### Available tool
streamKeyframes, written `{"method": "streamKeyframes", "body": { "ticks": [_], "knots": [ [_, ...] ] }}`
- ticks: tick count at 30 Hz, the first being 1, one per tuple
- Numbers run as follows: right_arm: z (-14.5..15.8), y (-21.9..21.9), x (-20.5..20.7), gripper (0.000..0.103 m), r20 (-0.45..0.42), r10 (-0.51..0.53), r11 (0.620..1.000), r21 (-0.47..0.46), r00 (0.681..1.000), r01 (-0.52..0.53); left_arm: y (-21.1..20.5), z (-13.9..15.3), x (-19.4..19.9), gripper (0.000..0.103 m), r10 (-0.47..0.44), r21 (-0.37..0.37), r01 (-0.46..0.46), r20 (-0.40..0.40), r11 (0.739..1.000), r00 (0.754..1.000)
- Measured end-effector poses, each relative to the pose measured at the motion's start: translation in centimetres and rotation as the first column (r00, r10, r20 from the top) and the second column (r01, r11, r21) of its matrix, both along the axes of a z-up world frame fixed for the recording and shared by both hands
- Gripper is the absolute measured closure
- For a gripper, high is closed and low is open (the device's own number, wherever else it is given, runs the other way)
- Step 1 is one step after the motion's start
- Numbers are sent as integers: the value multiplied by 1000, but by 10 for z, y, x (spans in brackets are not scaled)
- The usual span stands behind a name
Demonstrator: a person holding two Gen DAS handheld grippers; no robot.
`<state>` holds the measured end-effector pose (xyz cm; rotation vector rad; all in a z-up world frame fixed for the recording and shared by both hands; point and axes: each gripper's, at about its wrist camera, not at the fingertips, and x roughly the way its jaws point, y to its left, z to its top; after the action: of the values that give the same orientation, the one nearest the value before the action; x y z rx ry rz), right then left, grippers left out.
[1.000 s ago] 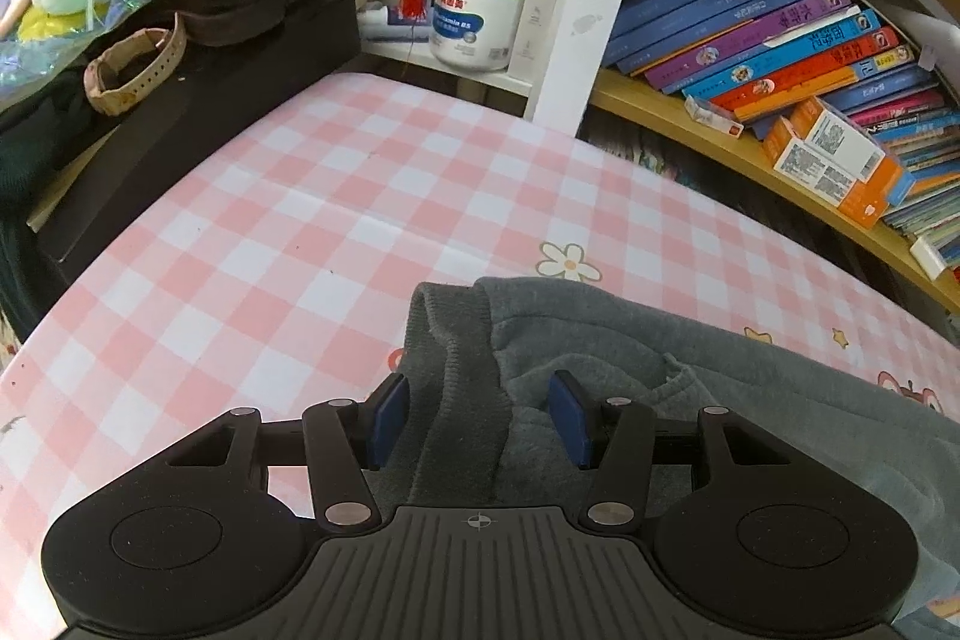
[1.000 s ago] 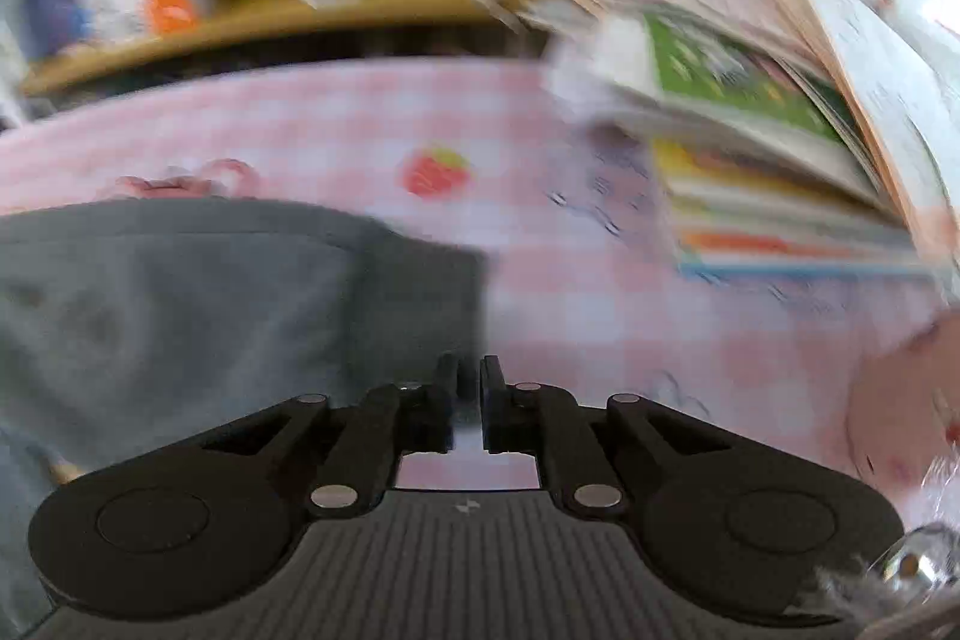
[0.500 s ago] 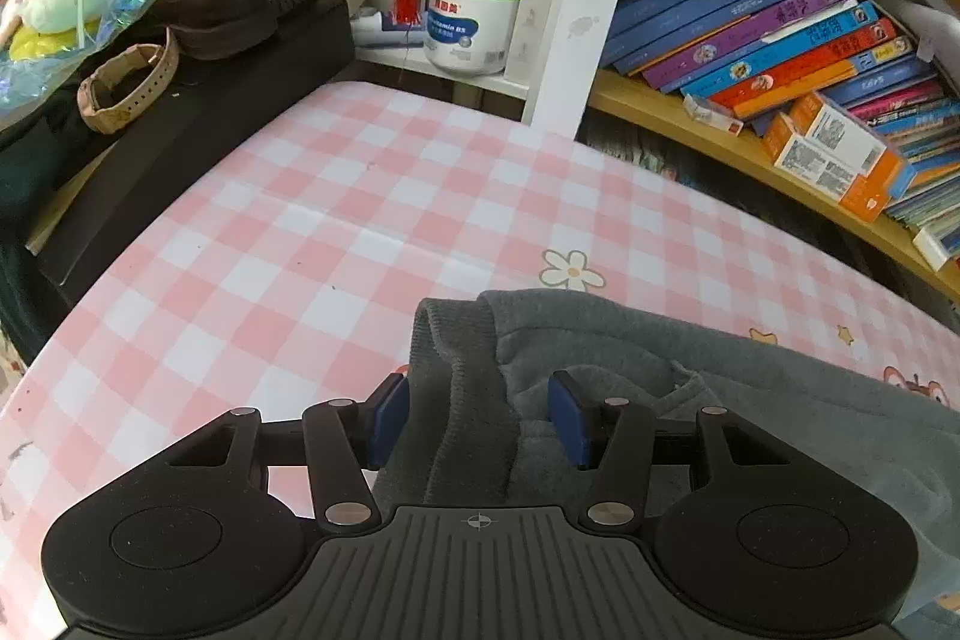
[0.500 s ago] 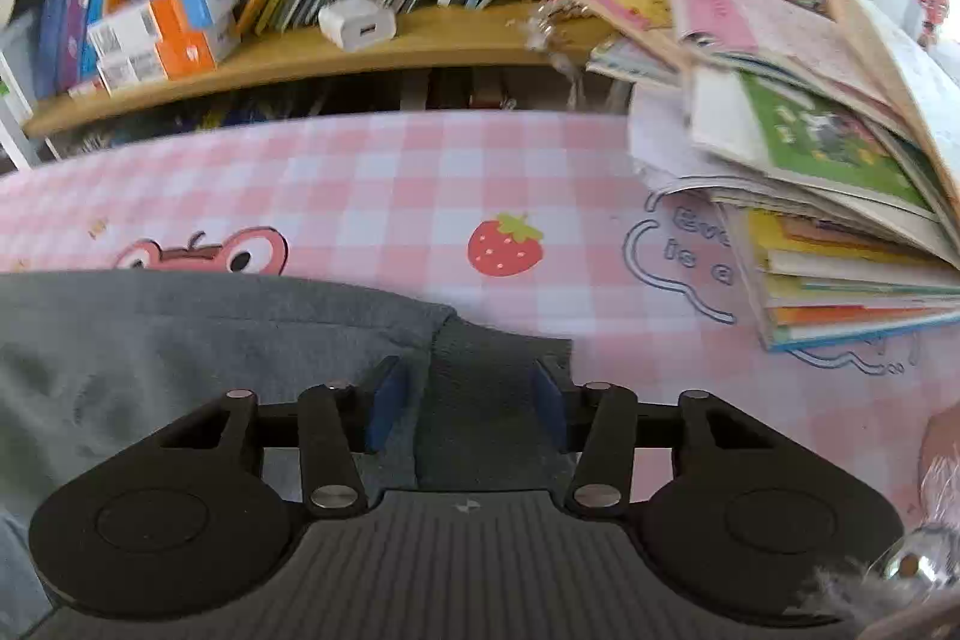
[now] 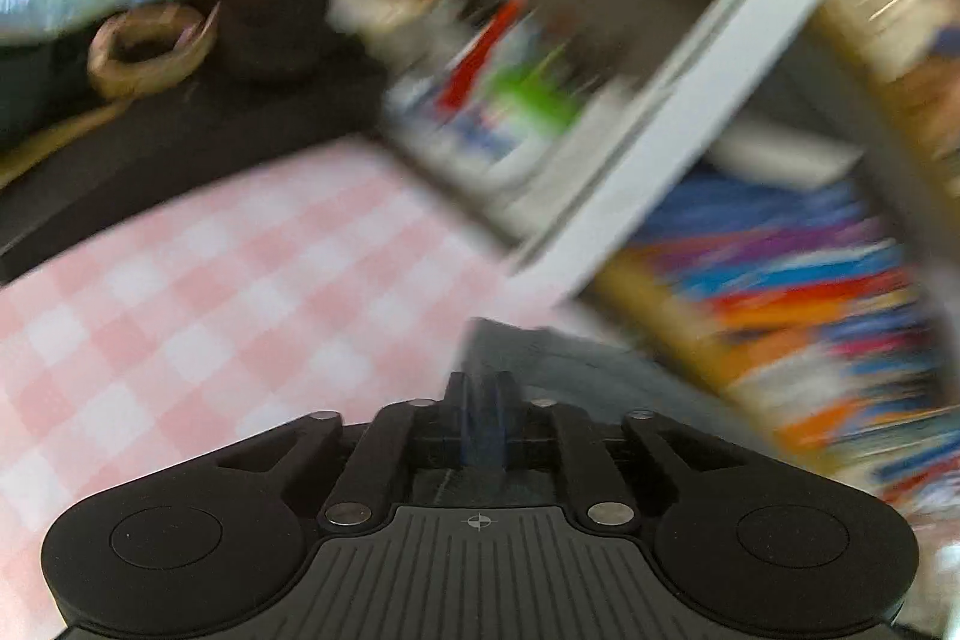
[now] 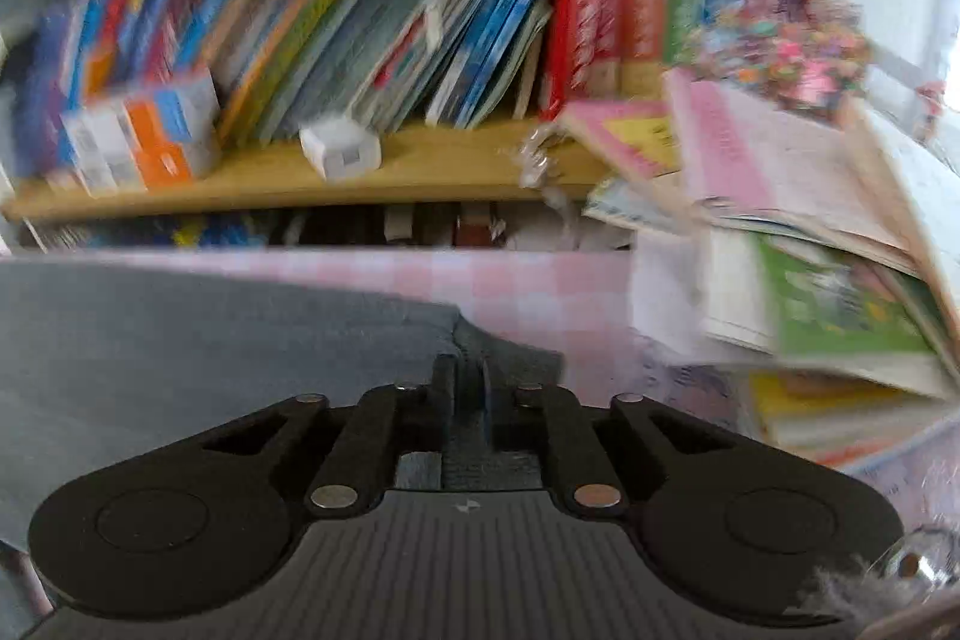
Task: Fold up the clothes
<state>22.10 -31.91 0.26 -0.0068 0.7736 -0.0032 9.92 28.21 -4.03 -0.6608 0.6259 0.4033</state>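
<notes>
Grey garment (image 6: 180,340) over pink-checked desk (image 5: 180,292) | left tool (image 5: 479,394) and right tool (image 6: 465,376) pinched on its corners | step: edge lifted | next: both corners carried across evenly.

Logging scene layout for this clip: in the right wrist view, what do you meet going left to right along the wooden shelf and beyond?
Orange-and-white cardboard box → small white cube-shaped charger → red-spined books → stack of open paper books.
</notes>
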Motion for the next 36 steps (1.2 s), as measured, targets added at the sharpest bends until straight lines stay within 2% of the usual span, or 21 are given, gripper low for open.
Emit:
{"method": "streamKeyframes", "body": {
  "ticks": [1, 2, 3, 4, 5, 7, 8, 13, 16, 20, 23, 25, 27, 28, 29, 31, 33, 36],
  "knots": [
    [-10, 7, 12, 74, -46, -7, 999, -49, 999, 5, 1, -9, 12, 91, 23, 10, -22, -91, 1000, 996],
    [-16, 11, 19, 71, -75, -19, 996, -92, 997, 12, 3, -12, 19, 91, 22, 11, -20, -152, 1000, 988],
    [-15, 13, 17, 68, -73, -12, 994, -105, 997, 5, 2, -11, 19, 91, 13, 20, -10, -162, 1000, 987],
    [-14, 15, 16, 66, -69, -5, 993, -116, 998, -3, 0, -6, 15, 90, -3, 40, 9, -137, 999, 991],
    [-9, 14, 9, 64, -55, 14, 994, -105, 998, -19, -3, 2, 7, 85, -33, 72, 41, -98, 997, 995],
    [1, 10, -12, 54, -35, 60, 995, -74, 998, -63, -8, 15, -12, 77, -79, 129, 86, -60, 988, 995],
    [6, 8, -24, 54, -31, 85, 994, -59, 996, -87, -10, 19, -23, 77, -98, 149, 106, -56, 983, 994],
    [16, 3, -100, 46, -96, 204, 978, -15, 974, -206, -21, 27, -76, 76, -175, 176, 186, -74, 967, 982],
    [17, 8, -147, 40, -129, 258, 963, -39, 957, -265, -35, 21, -95, 70, -218, 222, 240, -119, 945, 969],
    [10, 20, -199, 37, -187, 302, 944, -82, 935, -321, -55, 6, -99, 69, -247, 269, 293, -192, 918, 950],
    [4, 28, -224, 32, -217, 330, 928, -106, 919, -358, -71, 0, -94, 69, -268, 292, 316, -193, 903, 944],
    [-2, 34, -233, 31, -239, 344, 916, -127, 908, -381, -86, -2, -88, 70, -295, 325, 343, -191, 881, 936],
    [-9, 40, -241, 31, -264, 355, 900, -165, 897, -404, -97, -5, -81, 71, -352, 335, 397, -190, 854, 917],
    [-14, 43, -243, 31, -275, 357, 891, -186, 893, -414, -99, -9, -77, 76, -382, 310, 427, -199, 849, 903],
    [-17, 45, -245, 31, -282, 355, 885, -206, 891, -418, -95, -14, -76, 89, -371, 285, 419, -208, 862, 905],
    [-20, 44, -245, 28, -282, 355, 880, -221, 891, -421, -86, -23, -75, 99, -346, 236, 396, -225, 887, 911],
    [-20, 40, -242, 27, -281, 340, 887, -220, 897, -406, -62, -25, -82, 98, -281, 148, 308, -178, 940, 943],
    [-20, 33, -236, 26, -267, 319, 902, -210, 910, -378, -45, -28, -94, 96, -225, 115, 245, -159, 963, 961]
  ]
}}
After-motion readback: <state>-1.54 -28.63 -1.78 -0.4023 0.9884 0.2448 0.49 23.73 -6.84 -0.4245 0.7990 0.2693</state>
